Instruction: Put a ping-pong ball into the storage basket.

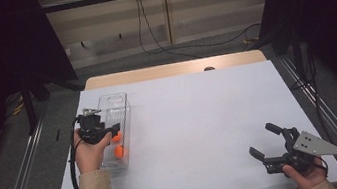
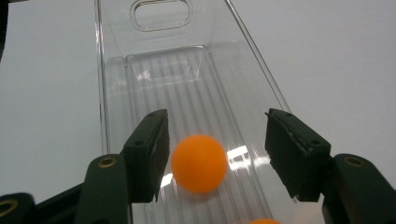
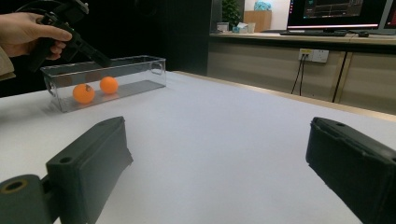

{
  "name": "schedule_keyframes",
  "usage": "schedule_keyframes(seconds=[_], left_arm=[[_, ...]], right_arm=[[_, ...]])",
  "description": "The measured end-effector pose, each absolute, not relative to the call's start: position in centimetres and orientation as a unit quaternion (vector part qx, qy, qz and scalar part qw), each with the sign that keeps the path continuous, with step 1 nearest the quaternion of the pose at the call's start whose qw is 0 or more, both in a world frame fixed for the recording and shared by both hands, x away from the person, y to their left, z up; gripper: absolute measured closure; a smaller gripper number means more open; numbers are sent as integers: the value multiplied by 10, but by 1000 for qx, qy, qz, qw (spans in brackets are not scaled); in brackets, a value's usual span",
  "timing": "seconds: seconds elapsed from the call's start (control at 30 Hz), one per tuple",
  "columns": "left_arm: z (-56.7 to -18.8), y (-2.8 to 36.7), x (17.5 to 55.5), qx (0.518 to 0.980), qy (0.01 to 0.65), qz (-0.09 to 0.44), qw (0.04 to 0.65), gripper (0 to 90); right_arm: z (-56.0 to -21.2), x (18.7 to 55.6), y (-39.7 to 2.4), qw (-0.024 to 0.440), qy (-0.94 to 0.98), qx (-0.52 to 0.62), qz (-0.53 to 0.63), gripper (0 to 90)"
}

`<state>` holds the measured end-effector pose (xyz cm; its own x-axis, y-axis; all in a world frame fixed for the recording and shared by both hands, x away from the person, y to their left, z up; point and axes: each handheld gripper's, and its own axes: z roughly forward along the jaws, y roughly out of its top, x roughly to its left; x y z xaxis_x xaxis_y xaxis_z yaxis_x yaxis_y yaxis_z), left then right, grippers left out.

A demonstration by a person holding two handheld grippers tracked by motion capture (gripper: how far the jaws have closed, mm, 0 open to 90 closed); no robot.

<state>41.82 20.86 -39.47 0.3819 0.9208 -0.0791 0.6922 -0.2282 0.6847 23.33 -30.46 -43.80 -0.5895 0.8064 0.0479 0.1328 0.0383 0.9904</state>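
Left gripper (image 2: 212, 154): black jaws parted, neither pad pressing on anything. Small orange ball (image 2: 199, 163) lies between them, nearer the left pad, with a clear gap to the right one; it rests on the ribbed floor of the long clear plastic bin (image 2: 161, 79). Grip empty, ball loose.

A second orange ball (image 2: 264, 221) shows at the bottom edge of the left gripper view, closer to the hand. From the right gripper view both balls lie in the near end of the bin, just beside each other.

Bin stands at the left edge of the white table (image 1: 200, 120), long axis running away from the person.

Right gripper (image 1: 270, 141): jaws spread wide, empty, held low over the table's near right corner, well apart from the bin.

Risks, as judged:
- Jaws sit inside the bin, so a careless lift could clip the loose ball and send it rolling along the ribs.
- Jaw catching the thin clear wall could shove or tip the light bin toward the table's left edge.
- Nothing steadies the bin; right gripper is too far off to help.
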Motion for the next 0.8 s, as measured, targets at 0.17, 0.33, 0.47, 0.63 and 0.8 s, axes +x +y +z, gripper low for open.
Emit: schedule_keyframes(seconds=[0.17, 0.33, 0.47, 0.63, 0.8], left_arm=[[-393, 207, 416, 763, 526, 179, 332, 348], [-391, 205, 413, 763, 521, 183, 336, 293], [-390, 205, 411, 763, 517, 185, 342, 270], [-389, 204, 409, 762, 512, 189, 349, 230], [-387, 200, 405, 765, 501, 196, 354, 197]], right_arm=[[-438, 233, -304, 282, 662, 355, 597, 50], [-438, 233, -304, 282, 662, 354, 597, 50], [-438, 233, -304, 282, 662, 355, 597, 50], [-438, 233, -304, 282, 662, 355, 597, 50], [-438, 234, -304, 282, 663, 355, 596, 50]])
